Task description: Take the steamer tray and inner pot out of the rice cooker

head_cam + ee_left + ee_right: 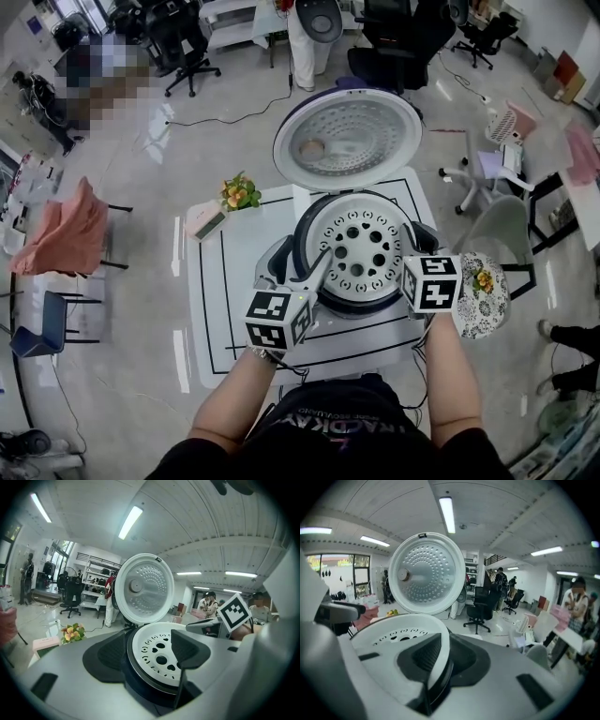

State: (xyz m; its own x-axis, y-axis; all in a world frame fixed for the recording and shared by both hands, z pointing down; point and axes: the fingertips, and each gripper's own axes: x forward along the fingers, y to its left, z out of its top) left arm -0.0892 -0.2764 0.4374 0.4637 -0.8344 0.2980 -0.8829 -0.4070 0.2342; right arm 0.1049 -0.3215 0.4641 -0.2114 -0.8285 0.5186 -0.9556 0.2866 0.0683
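Steamer tray [361,246] in rice cooker [375,122] on table [211,309]

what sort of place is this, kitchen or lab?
Probably a lab or open office, not a kitchen: office chairs, shelving, and a white table marked with black lines.

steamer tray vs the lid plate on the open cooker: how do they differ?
Colour: the steamer tray is white, while the lid plate is silvery metal.
Pose: the steamer tray lies flat in the rice cooker, while the lid plate stands tipped up on the open lid.
Pattern: the steamer tray has a few large holes, while the lid plate has many fine dots.
Both are round.
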